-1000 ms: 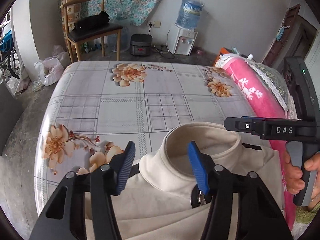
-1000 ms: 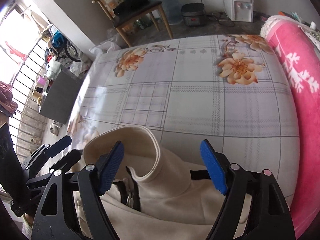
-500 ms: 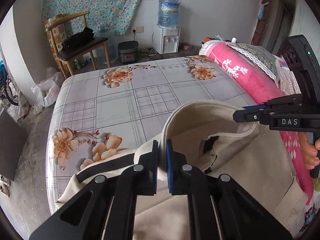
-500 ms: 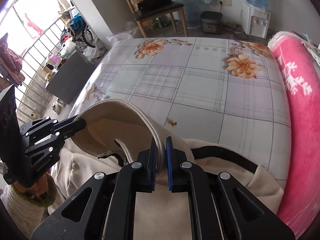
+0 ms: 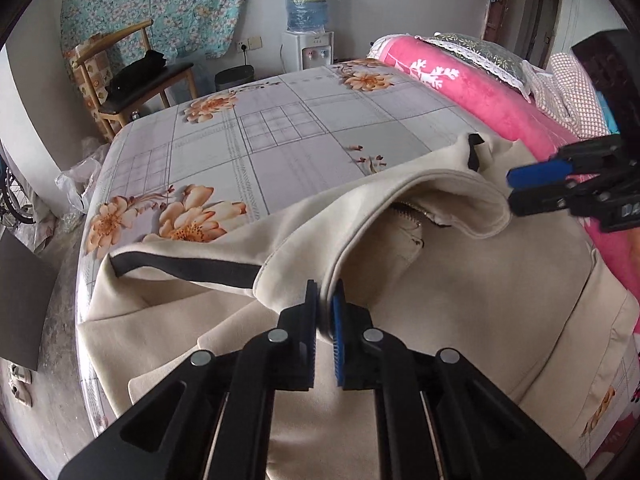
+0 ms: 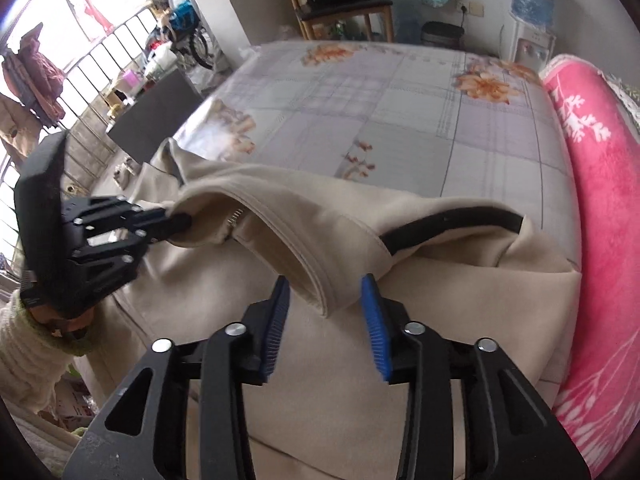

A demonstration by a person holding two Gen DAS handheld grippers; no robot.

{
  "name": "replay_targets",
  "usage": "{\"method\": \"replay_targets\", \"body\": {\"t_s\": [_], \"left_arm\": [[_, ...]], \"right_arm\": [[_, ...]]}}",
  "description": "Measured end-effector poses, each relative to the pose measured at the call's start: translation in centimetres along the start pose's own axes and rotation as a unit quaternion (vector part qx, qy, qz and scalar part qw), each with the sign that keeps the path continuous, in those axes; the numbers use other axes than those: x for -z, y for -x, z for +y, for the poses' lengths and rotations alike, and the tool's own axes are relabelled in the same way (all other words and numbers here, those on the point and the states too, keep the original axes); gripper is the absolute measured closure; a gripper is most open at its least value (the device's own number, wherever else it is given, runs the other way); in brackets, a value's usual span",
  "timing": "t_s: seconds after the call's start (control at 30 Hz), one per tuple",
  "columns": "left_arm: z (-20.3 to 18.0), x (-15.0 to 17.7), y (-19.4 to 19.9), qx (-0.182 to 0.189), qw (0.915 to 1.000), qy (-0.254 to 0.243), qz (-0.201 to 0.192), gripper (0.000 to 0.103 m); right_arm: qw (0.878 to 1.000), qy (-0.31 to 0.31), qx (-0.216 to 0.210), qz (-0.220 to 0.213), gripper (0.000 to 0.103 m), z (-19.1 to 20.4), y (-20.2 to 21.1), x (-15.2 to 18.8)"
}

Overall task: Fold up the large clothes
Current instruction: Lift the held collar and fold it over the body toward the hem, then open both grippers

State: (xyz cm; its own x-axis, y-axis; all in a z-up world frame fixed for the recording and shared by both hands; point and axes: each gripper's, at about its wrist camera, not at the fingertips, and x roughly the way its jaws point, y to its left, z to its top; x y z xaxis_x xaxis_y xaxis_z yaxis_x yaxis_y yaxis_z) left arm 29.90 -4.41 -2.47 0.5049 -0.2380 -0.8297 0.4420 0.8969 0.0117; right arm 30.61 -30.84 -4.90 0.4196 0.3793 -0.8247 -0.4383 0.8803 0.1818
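1. Jacket (image 5: 460, 280), cream with a black stripe (image 5: 188, 268), lies on the near part of the bed (image 5: 320, 128), its collar (image 5: 420, 196) lifted off the sheet.
2. Half a second ago both grippers were clamped on the collar. Now the right gripper (image 6: 326, 312) has spread its fingers to a moderate gap, with the collar edge lying loose between the blue pads (image 6: 374, 320) and not pinched.
3. The left gripper (image 5: 325, 312) stays closed tight on the collar's other side.
4. My judgement: the collar has been pulled out straight and the right side is being let go, so laying the jacket flat is nearly done and the folding proper comes next.
5. Writing: a few pale letters show on the right gripper's body in the left view, too cut off to read. The water bottle (image 5: 306, 4) has a label that is too small to read.
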Motion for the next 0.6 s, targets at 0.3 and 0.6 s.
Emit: {"method": "replay_targets", "body": {"t_s": [0.3, 0.6], "left_arm": [[0.0, 0.3, 0.4, 0.001, 1.0000, 0.001, -0.005, 0.093], [2.0, 1.2, 6.8, 0.086, 0.9942, 0.042, -0.049, 0.091]], "right_arm": [[0.996, -0.025, -0.078, -0.040, 0.070, 1.4, -1.5, -5.5], [0.995, -0.031, -0.073, 0.064, 0.088, 1.8, -7.9, -0.7]]}}
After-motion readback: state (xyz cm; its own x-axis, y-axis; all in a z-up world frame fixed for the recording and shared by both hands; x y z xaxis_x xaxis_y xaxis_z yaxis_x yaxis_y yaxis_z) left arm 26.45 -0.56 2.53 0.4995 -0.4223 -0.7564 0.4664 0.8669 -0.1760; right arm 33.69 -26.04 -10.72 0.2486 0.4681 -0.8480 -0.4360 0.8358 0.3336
